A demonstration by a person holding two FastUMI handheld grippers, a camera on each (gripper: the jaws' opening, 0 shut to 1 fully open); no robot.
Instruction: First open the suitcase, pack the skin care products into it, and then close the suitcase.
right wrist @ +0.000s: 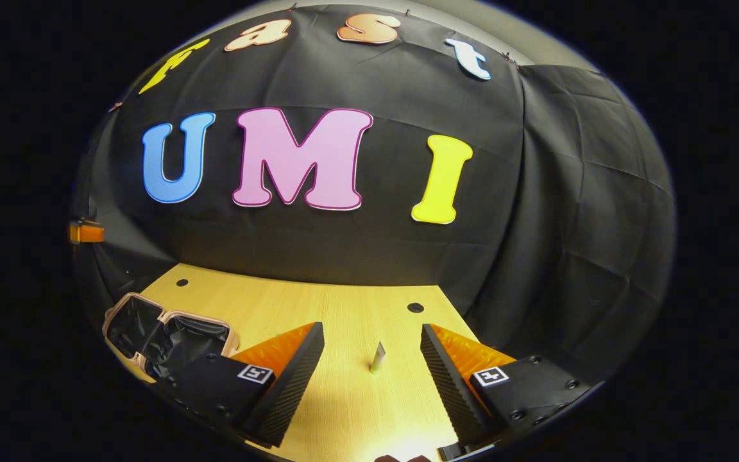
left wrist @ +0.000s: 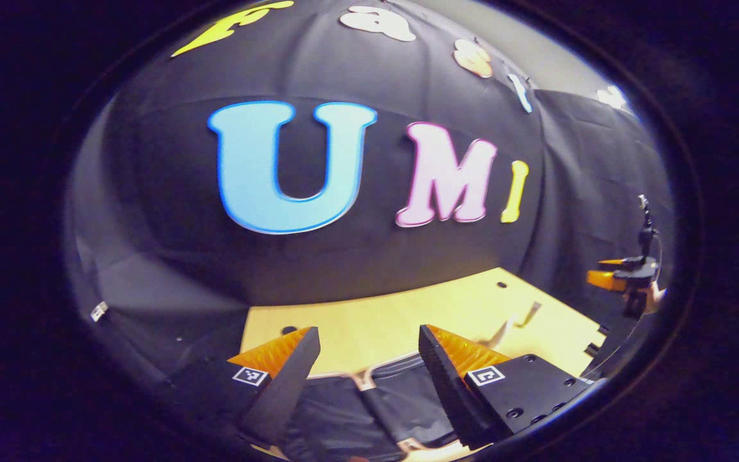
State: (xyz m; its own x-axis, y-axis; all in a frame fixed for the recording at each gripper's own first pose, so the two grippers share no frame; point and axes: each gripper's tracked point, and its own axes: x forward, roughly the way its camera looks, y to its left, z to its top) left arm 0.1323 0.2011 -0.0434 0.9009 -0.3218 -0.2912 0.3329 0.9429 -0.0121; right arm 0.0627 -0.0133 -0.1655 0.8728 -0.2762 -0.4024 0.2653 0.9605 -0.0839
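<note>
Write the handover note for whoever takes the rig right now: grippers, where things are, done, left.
Left gripper: open, holding nothing, over the open suitcase.
Right gripper: open, holding nothing, pointed at a small tube standing on the table, between its fingers but farther off.
The suitcase lies open at the table's left side, black lining showing; I can't tell whether anything is packed.
Done: suitcase opened.
Left: pack the tube, then close the suitcase.

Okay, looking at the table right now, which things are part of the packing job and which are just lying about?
Part of the job:
open suitcase
small skin care tube standing on the table
left claw, open
right claw, open

Just there:
wooden table
black cloth wall
</note>
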